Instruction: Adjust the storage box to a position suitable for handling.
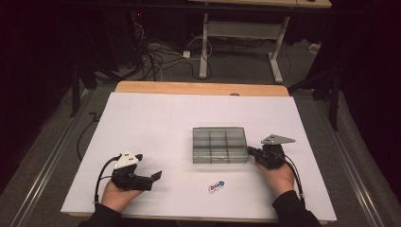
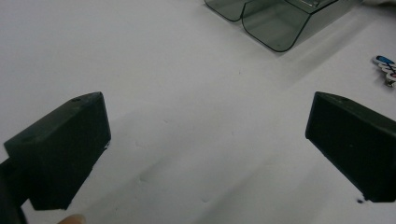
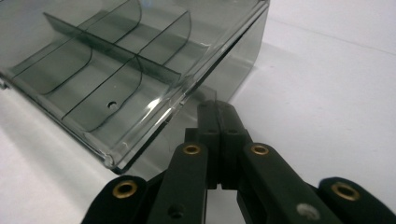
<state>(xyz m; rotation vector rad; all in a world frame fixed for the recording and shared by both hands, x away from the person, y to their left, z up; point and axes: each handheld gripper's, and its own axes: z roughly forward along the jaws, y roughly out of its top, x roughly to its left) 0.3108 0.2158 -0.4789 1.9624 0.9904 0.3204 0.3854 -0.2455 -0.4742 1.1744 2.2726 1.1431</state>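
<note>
Nudging the smoky clear-plastic compartment tray (image 1: 220,144) mid-table, right tool (image 3: 218,109) pressed together at its wall; left tool (image 2: 205,140) spread, idle; next, judged: steady push.

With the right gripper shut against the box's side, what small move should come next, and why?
Probably a short push leftward on the box. The right gripper is shut, its tips at the box's right wall, so it can nudge, not grasp. The left gripper is open, apart from the box, and the small item lies loose in front.
</note>
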